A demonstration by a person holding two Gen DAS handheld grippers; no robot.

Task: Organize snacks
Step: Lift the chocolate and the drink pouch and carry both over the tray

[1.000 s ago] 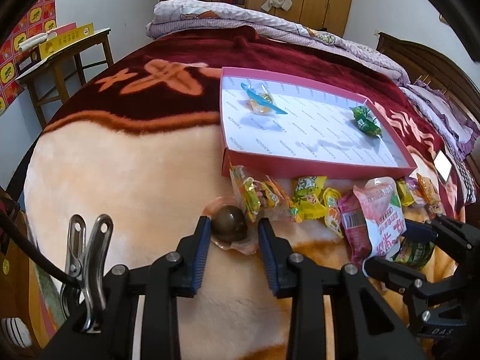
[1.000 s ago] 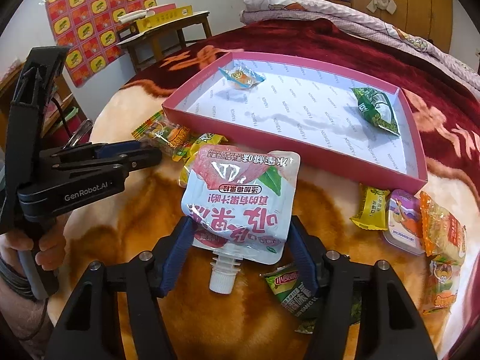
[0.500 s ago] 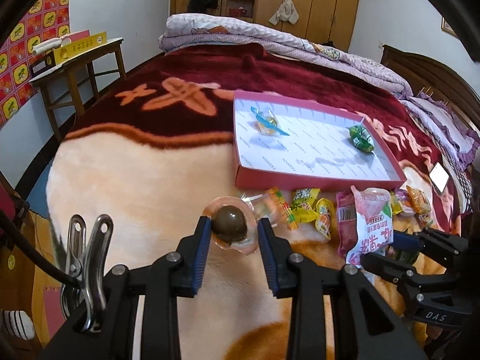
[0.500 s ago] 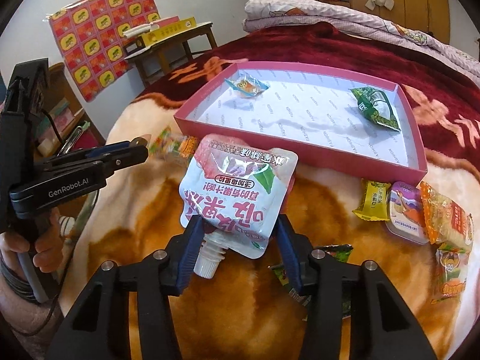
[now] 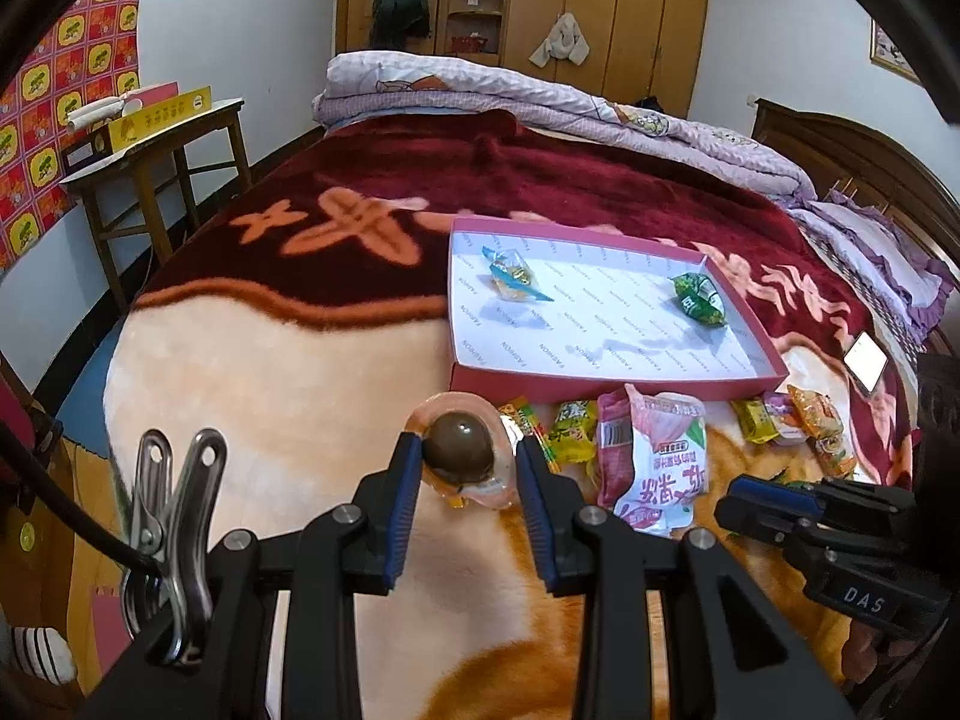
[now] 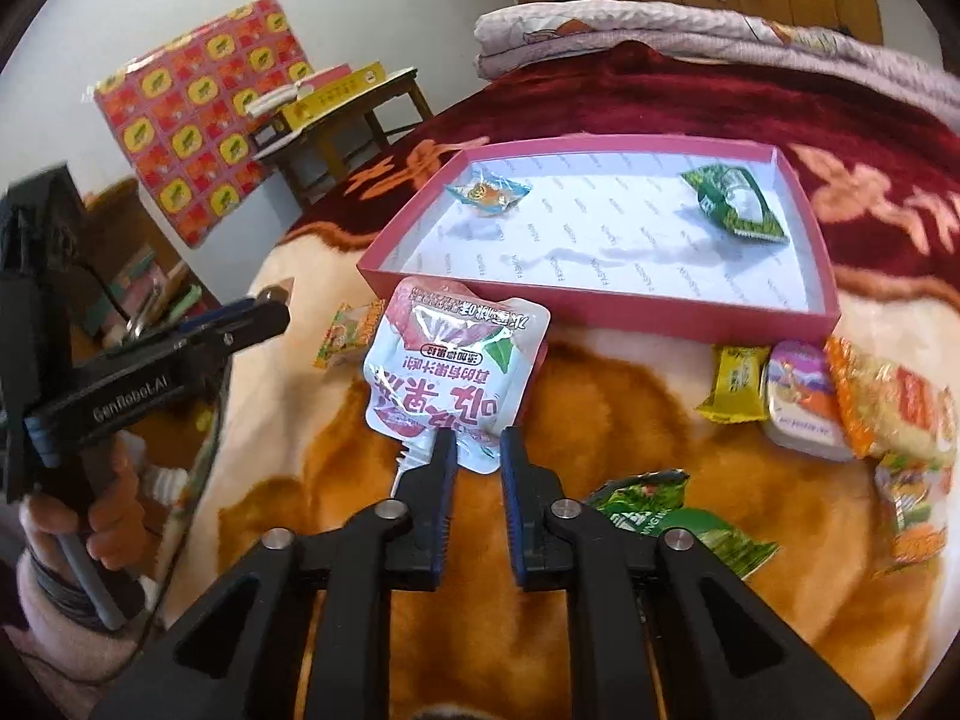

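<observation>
Inside the pink box [image 6: 600,306] lie two sweets; left tool [image 5: 461,468] clamps an egg, right tool [image 6: 475,450] a pouch.

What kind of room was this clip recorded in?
Most likely a home bedroom. The snacks lie on a bed spread with a plush maroon and cream blanket, folded lilac quilts are piled at its far end, and tall wooden wardrobes line the back wall.

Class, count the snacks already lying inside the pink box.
2: a blue-wrapped candy near the pink box's far left corner, and a green packet near its far right. None looks hidden.
</observation>
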